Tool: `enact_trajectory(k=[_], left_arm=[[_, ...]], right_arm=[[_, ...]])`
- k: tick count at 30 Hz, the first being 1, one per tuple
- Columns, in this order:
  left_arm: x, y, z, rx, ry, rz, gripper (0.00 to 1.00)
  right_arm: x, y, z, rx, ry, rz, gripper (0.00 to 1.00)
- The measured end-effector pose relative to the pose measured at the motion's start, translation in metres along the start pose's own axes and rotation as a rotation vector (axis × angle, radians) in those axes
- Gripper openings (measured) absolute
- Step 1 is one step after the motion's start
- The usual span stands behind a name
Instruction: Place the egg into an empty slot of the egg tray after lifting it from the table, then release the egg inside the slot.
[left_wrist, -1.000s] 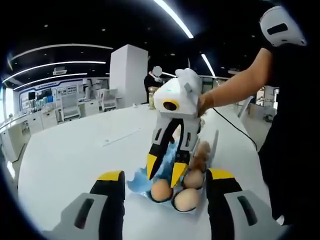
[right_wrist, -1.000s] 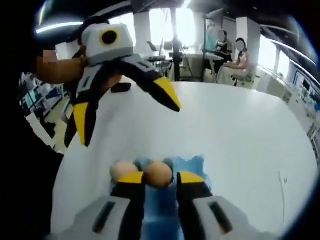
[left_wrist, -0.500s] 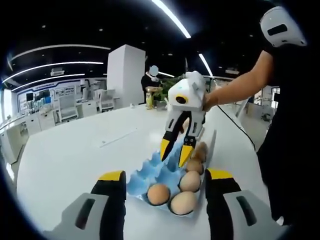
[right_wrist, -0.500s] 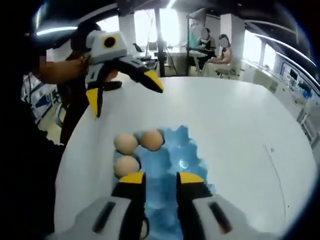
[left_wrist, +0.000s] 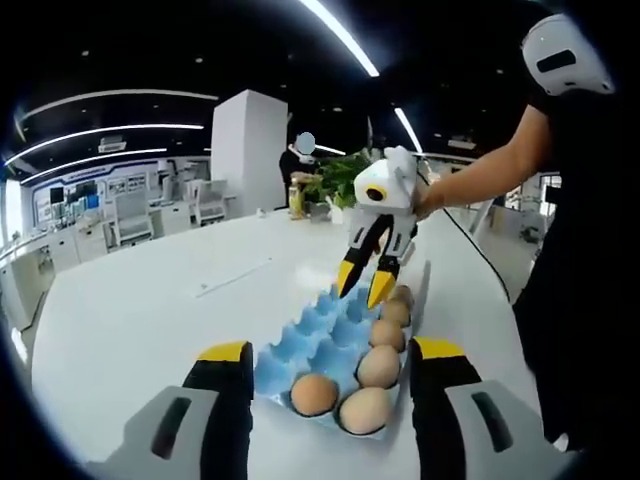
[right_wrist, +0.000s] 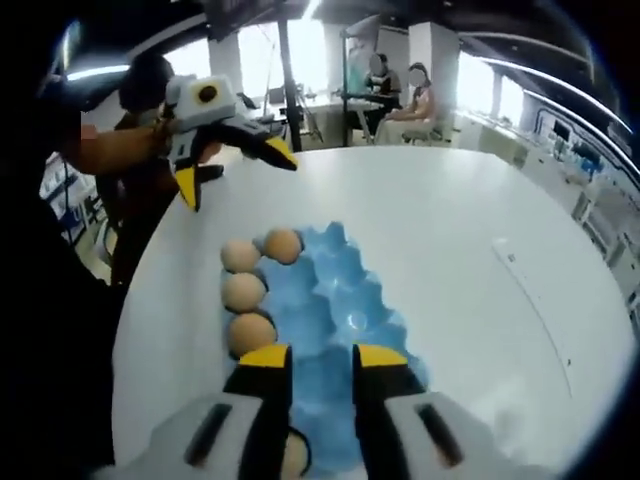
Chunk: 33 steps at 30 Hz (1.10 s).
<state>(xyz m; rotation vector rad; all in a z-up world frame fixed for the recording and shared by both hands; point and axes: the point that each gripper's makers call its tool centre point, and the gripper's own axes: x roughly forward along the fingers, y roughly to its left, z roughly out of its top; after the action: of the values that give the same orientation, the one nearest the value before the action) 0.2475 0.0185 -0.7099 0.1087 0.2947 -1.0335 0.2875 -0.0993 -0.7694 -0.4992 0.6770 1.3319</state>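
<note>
Down at the bottom of the left gripper view, the left gripper (left_wrist: 328, 365) has its yellow-tipped jaws spread wide, nothing between them. Framed between them sits the blue egg tray (left_wrist: 318, 332) on the white table (left_wrist: 140, 310), with eggs along its right-hand row and one egg (left_wrist: 314, 393) in the near left slot. To the right of centre, the right gripper (left_wrist: 366, 284) hangs above the tray's far end, jaws a little parted and empty, held by a hand (left_wrist: 428, 198).

In the right gripper view, the left gripper (right_wrist: 233, 170) shows in the upper left with its jaws splayed. Below it, eggs line the tray's (right_wrist: 330, 300) left edge; the egg (right_wrist: 283, 245) at the far end rests in its slot. At bottom centre, the right gripper's (right_wrist: 320, 353) tips stand narrowly apart, seemingly holding nothing.
</note>
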Motion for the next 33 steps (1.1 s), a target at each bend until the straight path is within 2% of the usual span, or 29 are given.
enact_trajectory(k=[13,21,33], left_arm=[[-0.001,0.002,-0.001,0.001,0.004,0.003,0.62],[-0.002,0.000,0.000,0.002,0.006,0.000,0.62],[0.001,-0.002,0.002,0.012,0.009,-0.006,0.61]], right_arm=[[-0.026,-0.010,-0.030,0.036,0.036,-0.053,0.24],[-0.055,-0.020,-0.064,0.063,0.094,-0.113,0.23],[-0.083,-0.035,-0.090,0.098,0.134,-0.178,0.23]])
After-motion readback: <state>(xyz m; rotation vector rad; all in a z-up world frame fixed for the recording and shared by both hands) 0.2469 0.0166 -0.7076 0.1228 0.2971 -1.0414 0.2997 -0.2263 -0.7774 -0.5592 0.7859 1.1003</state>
